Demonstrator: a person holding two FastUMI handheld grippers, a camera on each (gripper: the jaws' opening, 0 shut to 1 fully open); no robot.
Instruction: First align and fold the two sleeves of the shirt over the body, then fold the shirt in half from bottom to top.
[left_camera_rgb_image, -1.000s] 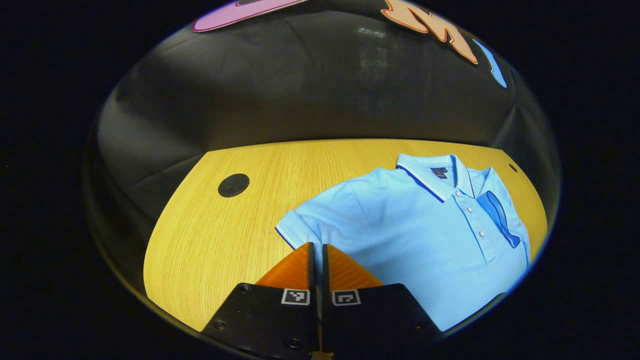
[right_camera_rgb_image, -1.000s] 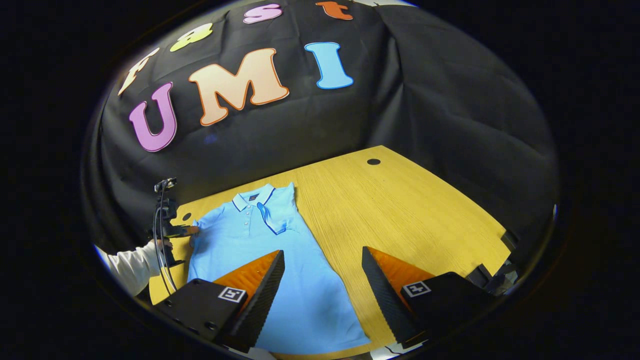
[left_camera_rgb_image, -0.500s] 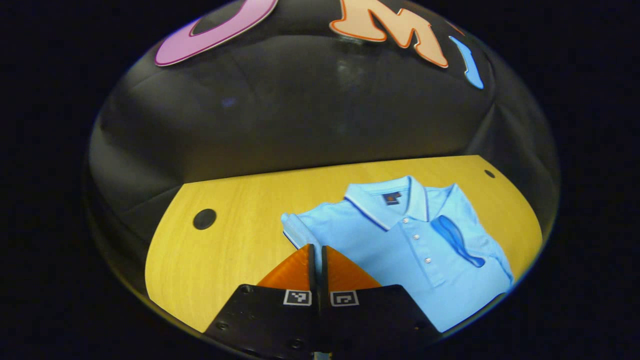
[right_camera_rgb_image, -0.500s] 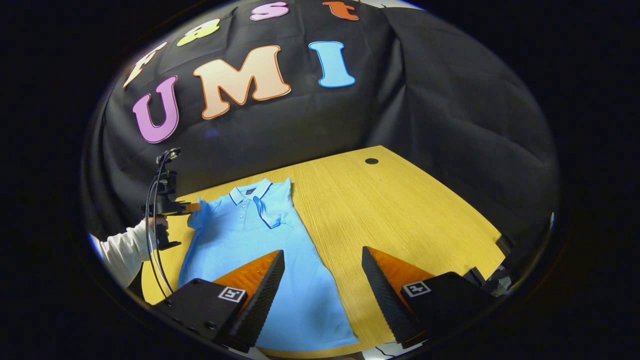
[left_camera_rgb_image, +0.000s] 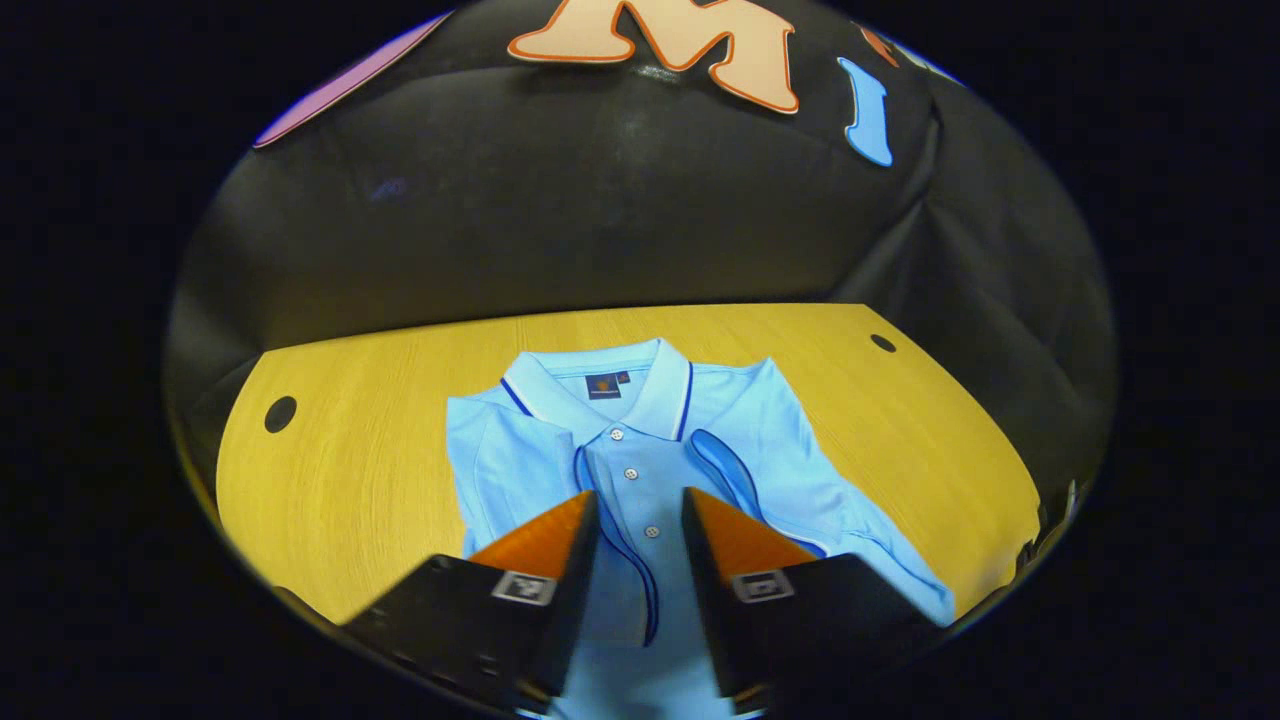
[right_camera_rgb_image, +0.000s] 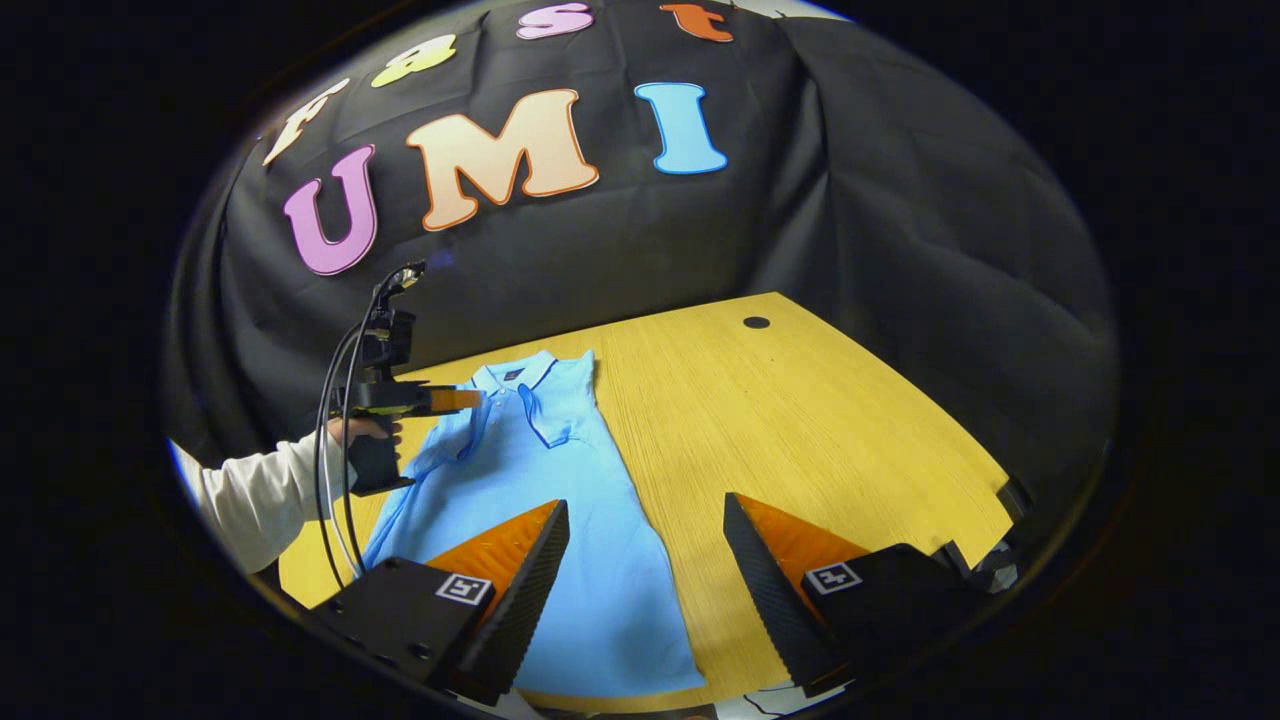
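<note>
While both sleeves lie folded on one shirt (left_camera_rgb_image: 800, 470), two grippers gape empty.

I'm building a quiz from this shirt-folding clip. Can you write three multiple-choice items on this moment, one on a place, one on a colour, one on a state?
1. Where does the shirt lie?
A. on the wooden table
B. on a chair
C. on the floor

2. What colour is the shirt?
A. white
B. light blue with dark piping
C. red

3. How do the sleeves lie?
A. both spread out flat to the sides
B. both folded in over the body
C. one cut off

Answers:
1 A: the shirt lies flat on the yellow wood top.
2 B: light blue cloth, dark edging on the collar and cuffs.
3 B: the left gripper view shows both cuffs lying on the chest beside the button placket, with the left gripper open above them.
</note>
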